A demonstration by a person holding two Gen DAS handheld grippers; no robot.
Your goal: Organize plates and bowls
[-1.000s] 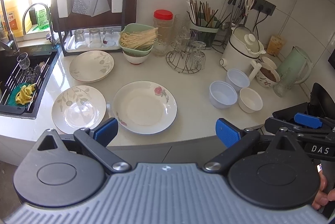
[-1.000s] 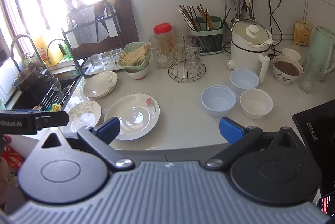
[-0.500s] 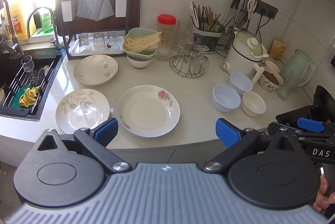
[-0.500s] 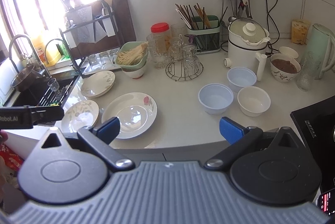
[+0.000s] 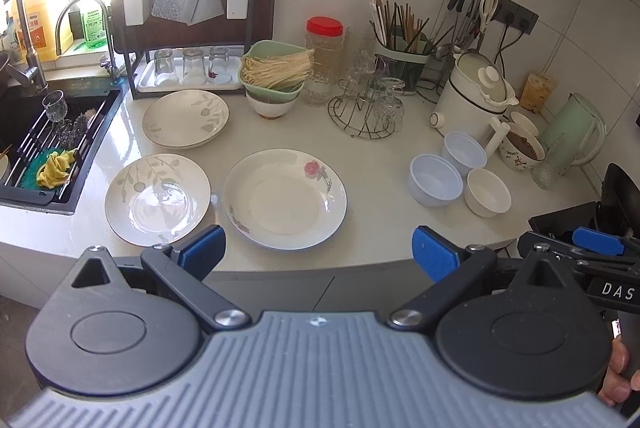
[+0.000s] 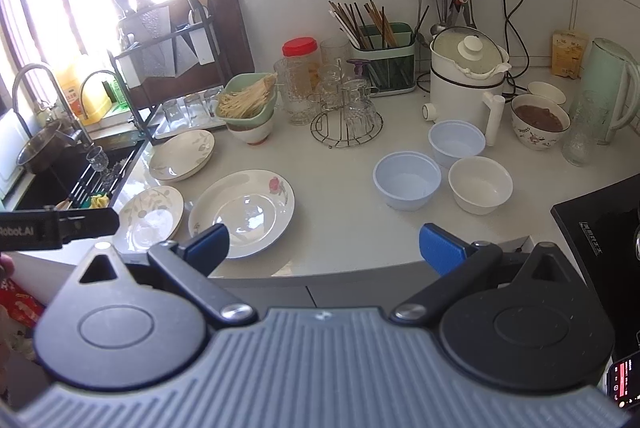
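Three plates lie on the white counter: a rose plate (image 5: 285, 203) (image 6: 242, 212) in front, a leaf plate (image 5: 157, 197) (image 6: 151, 218) to its left, and another leaf plate (image 5: 185, 118) (image 6: 182, 155) behind. Right of them stand two pale blue bowls (image 5: 435, 180) (image 6: 407, 180), (image 5: 464, 148) (image 6: 456, 143) and a white bowl (image 5: 487, 192) (image 6: 480, 184). My left gripper (image 5: 318, 252) hovers open in front of the counter edge, holding nothing. My right gripper (image 6: 324, 246) is likewise open and empty, short of the counter.
A sink (image 5: 36, 147) with a rack lies at the left. A dish rack (image 5: 188, 27), a green noodle bowl (image 5: 276, 71), a glass stand (image 5: 366, 107), a white cooker (image 5: 476, 95), a filled bowl (image 6: 540, 123) and a green jug (image 6: 612, 83) line the back. A black cooktop (image 6: 600, 224) sits right.
Both grippers have drifted slightly; the counter scene shifts a little in each view. No plate or bowl has moved, and both grippers stay open.
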